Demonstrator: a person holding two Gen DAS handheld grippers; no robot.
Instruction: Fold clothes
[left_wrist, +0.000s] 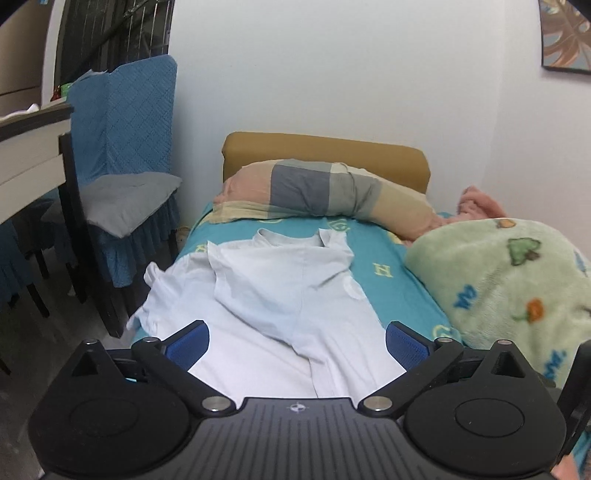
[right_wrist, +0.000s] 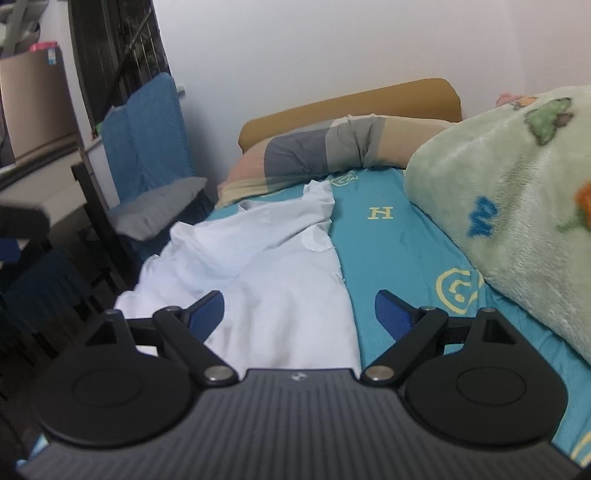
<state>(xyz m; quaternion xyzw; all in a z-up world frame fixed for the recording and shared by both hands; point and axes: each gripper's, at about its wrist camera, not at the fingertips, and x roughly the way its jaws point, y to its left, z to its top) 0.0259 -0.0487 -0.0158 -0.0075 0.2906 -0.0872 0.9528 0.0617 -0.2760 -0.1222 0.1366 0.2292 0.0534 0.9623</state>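
We see a pale white shirt (left_wrist: 280, 288) lying on the teal bed sheet (left_wrist: 391, 280), on the left half of the bed, with its collar toward the patchwork pillow (left_wrist: 317, 192). Its left part is already folded over the middle, so one sleeve lies across the chest, and the cloth has soft wrinkles. A small round patch shows near the right edge of the shirt.

The left gripper (left_wrist: 297, 345) hangs above the lower part of the shirt with its blue pads far apart and nothing between them. The right gripper (right_wrist: 299, 314) is also wide apart and holds nothing; it is over the right edge of the shirt.

The hem of the shirt is hidden behind the gripper bodies. The left edge hangs over the bed side, toward the blue chair (left_wrist: 129, 155). The green fleece blanket (right_wrist: 509, 206) is cut off at the right.
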